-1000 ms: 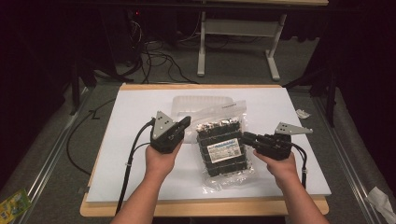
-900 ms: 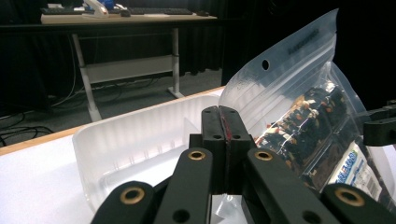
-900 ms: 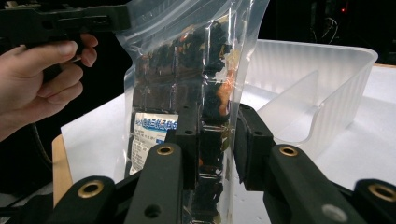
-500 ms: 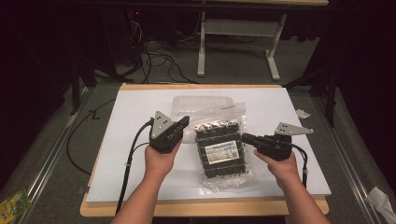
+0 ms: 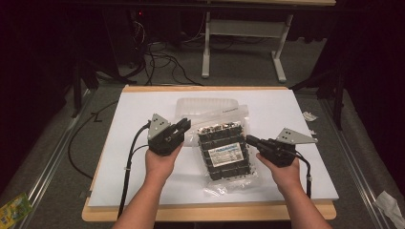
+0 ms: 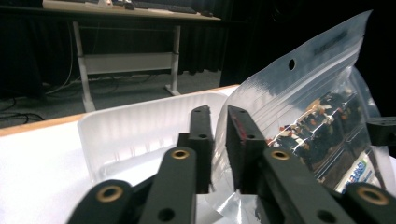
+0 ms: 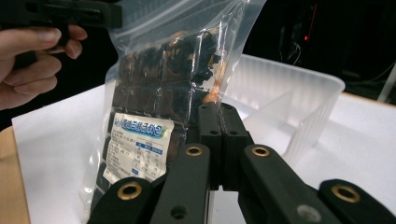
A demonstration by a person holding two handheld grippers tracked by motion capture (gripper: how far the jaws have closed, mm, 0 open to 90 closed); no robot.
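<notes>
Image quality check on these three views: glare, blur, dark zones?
High view: white table sheet evenly lit, surroundings nearly black, soft focus overall. Left gripper view: glare streaks on the clear bag; left gripper near links blurred, background desk dim. Right gripper view: bag label readable as a shape, its text too blurred to read; translucent tray bright; the hand upper left is soft.

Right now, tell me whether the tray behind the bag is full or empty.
Empty as far as shown: the tray shows bare compartments; the bag hides part.

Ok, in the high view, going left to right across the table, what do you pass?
Left gripper → bag of dark snacks → right gripper → small scrap of paper near the table's right edge.
</notes>
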